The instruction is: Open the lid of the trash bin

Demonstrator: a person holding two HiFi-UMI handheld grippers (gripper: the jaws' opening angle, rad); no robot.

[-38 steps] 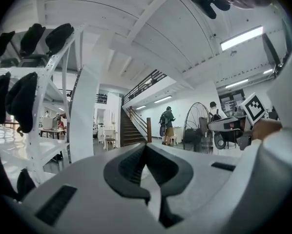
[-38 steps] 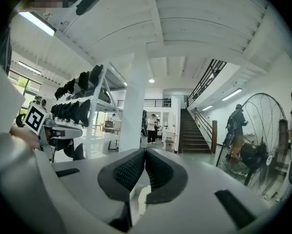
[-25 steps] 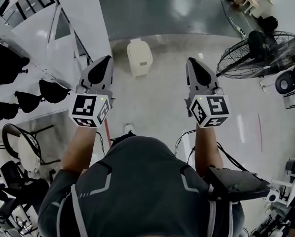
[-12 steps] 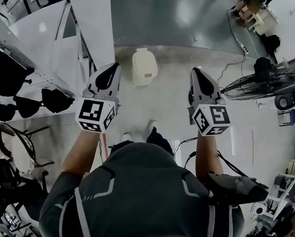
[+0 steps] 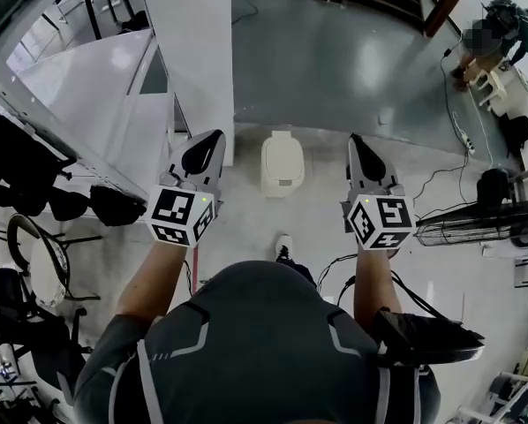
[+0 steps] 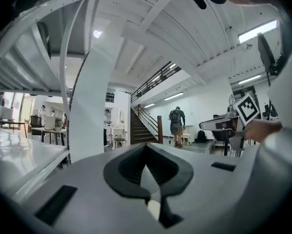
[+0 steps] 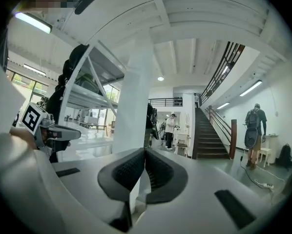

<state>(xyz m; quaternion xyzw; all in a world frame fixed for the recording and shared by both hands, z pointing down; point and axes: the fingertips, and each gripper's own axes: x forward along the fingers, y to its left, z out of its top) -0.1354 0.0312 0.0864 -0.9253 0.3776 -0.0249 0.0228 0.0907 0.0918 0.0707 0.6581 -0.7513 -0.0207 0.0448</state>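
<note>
Trash bin, a cream plastic box with rounded corners, stands on the pale, glossy floor ahead of the person, between the two raised grippers and well clear of both. From above only its shut lid shows, the body hidden beneath. Left gripper and right gripper each press their dark ribbed pads together, holding nothing.

A cream trash bin stands upright on the floor, lid closed.
</note>
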